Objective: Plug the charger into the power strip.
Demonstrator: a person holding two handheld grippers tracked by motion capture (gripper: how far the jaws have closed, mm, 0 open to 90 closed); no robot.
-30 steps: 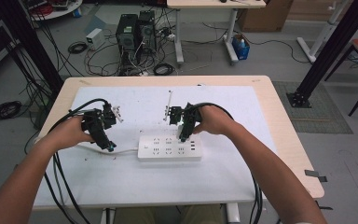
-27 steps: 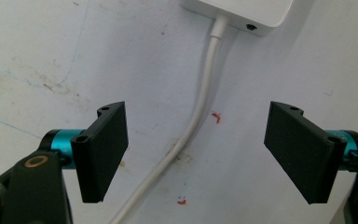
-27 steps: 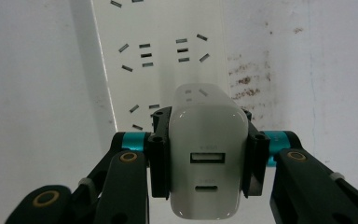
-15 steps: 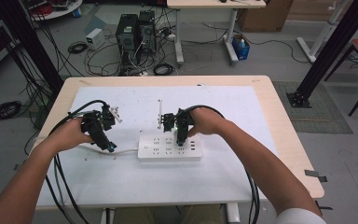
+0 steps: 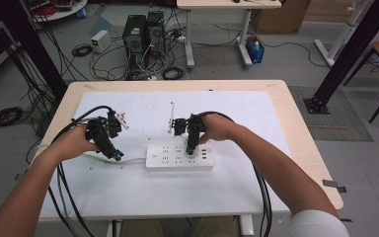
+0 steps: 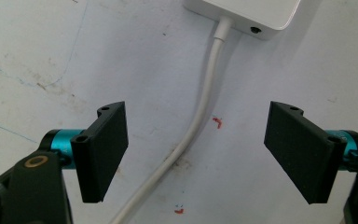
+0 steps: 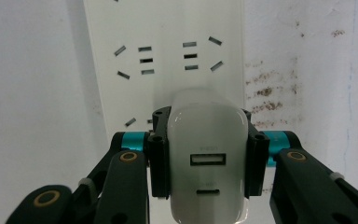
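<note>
Jaws of the right gripper (image 7: 207,158) were clamped on the two flanks of a white USB charger (image 7: 207,163), whose port face looked back at the camera. Charger and gripper stood directly over the white power strip (image 5: 180,157), above one of its socket groups (image 7: 168,58); whether the prongs had entered the slots could not be told. The step in hand was judged to be plugging the charger into the strip. The next move called for a straight downward press with prongs lined up on the slots, grip held firm. Left of the strip, the left gripper (image 6: 196,154) hovered with jaws wide apart and nothing between the pads, straddling the strip's white cord (image 6: 200,121) on the white mat (image 5: 256,113).
</note>
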